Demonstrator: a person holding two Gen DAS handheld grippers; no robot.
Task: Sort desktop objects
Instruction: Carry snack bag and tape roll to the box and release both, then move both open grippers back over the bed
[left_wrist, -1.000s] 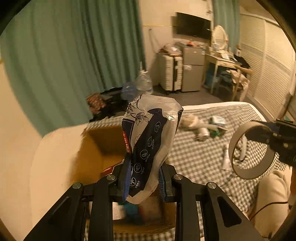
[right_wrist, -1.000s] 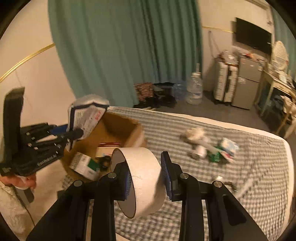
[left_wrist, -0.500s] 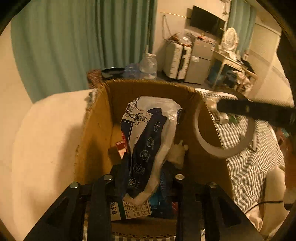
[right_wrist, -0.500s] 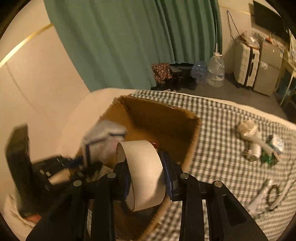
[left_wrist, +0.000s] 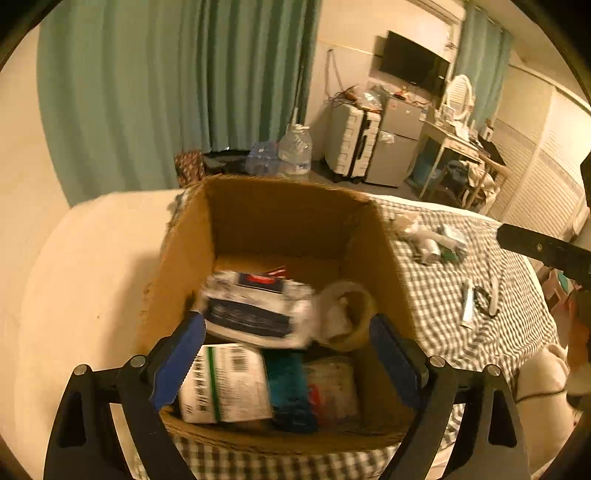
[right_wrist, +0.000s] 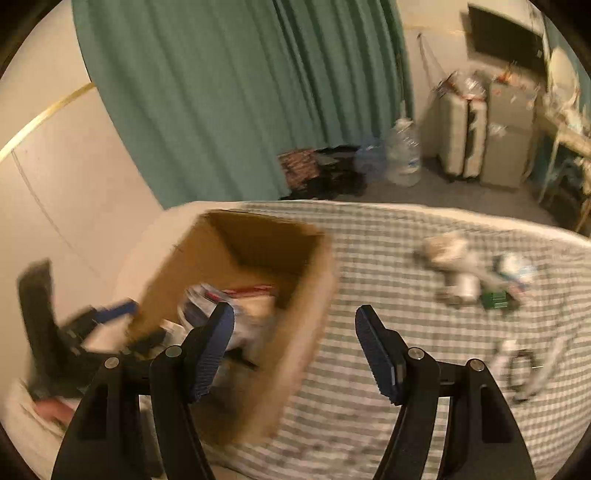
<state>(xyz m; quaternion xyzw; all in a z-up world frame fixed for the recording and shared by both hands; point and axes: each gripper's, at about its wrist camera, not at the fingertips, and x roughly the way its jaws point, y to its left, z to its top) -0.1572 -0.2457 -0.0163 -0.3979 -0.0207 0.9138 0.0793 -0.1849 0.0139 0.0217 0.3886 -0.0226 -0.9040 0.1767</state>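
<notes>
A cardboard box stands on the checked bedcover; it also shows in the right wrist view. My left gripper is open and empty over the box's near edge. The blue-and-white plastic packet lies blurred inside the box, beside the tape roll. A barcoded white box and a teal item lie below them. My right gripper is open and empty, above the box's right wall. Part of the right gripper shows at the right of the left wrist view.
Several loose items lie on the checked cover: a cluster of small bottles and packets and a cable with white sticks. Green curtains, a water jug, suitcases and a desk stand behind the bed.
Both grippers opened. The packet dropped from my left gripper into the box, and the tape roll left my right gripper and now lies in the box. The right gripper drew back rightward.
</notes>
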